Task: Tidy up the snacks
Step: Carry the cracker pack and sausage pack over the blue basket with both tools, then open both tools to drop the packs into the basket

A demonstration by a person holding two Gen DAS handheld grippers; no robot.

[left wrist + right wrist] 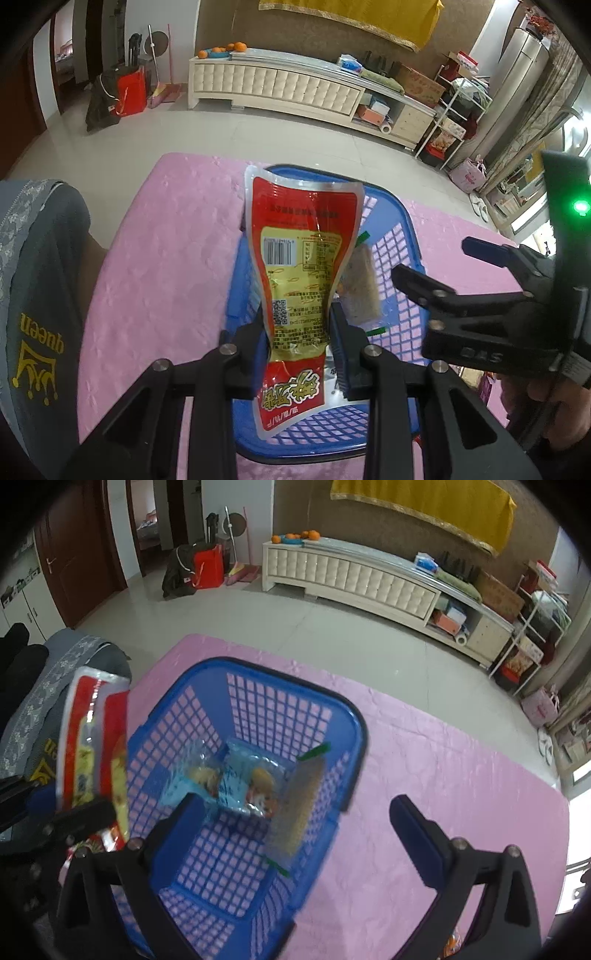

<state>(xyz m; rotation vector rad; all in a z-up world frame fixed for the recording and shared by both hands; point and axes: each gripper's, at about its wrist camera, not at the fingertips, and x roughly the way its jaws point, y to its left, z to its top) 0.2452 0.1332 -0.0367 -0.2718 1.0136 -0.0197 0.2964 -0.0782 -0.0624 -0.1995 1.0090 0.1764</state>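
Left gripper (295,354) clamps the red-and-yellow foil snack pouch (299,280) above the blue plastic mesh basket (332,709) mid-worktop, right gripper (295,827) wide open, empty: lower pouch inside the rim before releasing.

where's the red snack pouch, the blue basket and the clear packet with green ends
red snack pouch (295,273), left wrist view, on its yellow label panel
blue basket (273,709), right wrist view, on its far lattice wall
clear packet with green ends (295,808), right wrist view, on its blurred middle
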